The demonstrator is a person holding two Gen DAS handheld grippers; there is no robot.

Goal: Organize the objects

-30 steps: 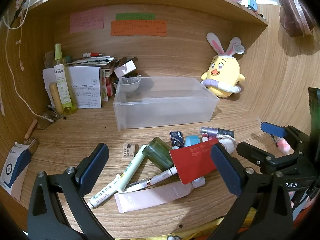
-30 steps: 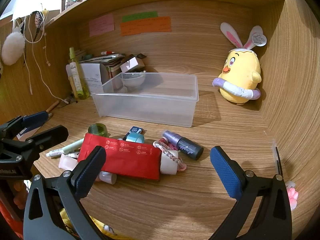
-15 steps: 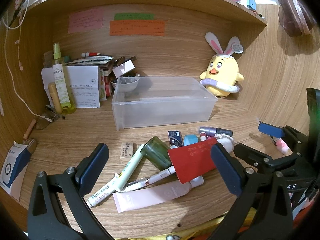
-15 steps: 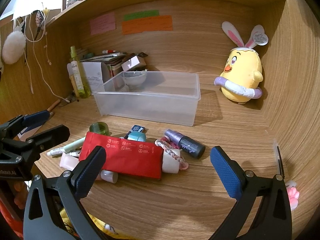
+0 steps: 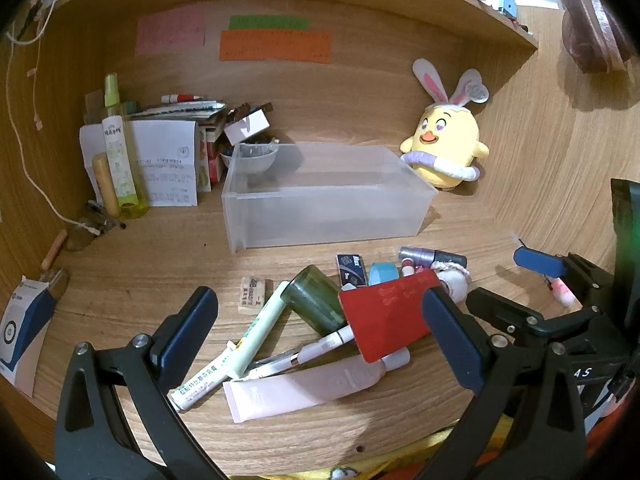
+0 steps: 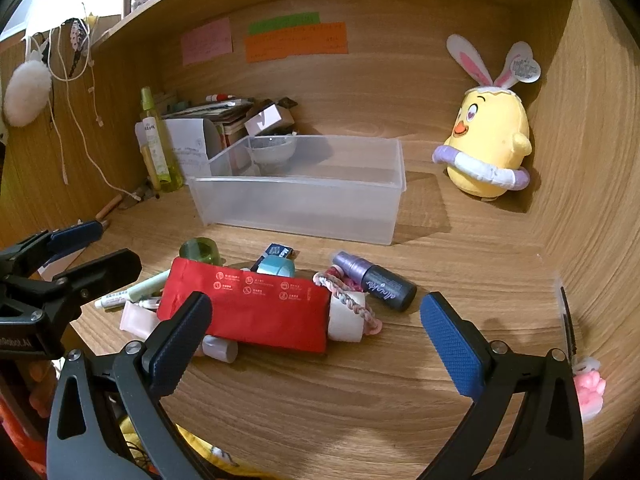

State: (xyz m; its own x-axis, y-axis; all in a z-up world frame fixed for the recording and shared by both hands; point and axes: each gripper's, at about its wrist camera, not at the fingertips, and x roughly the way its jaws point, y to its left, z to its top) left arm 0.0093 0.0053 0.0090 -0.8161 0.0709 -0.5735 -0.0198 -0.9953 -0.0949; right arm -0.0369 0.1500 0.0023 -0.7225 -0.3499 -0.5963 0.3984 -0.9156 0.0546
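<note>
A clear plastic bin stands mid-desk. In front of it lies a pile: a red pouch, a dark green cup, a pink tube, a pale green tube, a white pen, a purple-black bottle, a blue tape roll, and a braided band on a white roll. My left gripper is open and empty just before the pile. My right gripper is open and empty, low in front of the red pouch.
A yellow chick plush sits at the back right corner. Bottles, papers and books stand at the back left. A grey bowl sits behind the bin. An eraser and a blue-white box lie left.
Both views shift very slightly; the pile and bin sit a touch higher and nearer. Both grippers stay open and nothing on the desk has moved.
</note>
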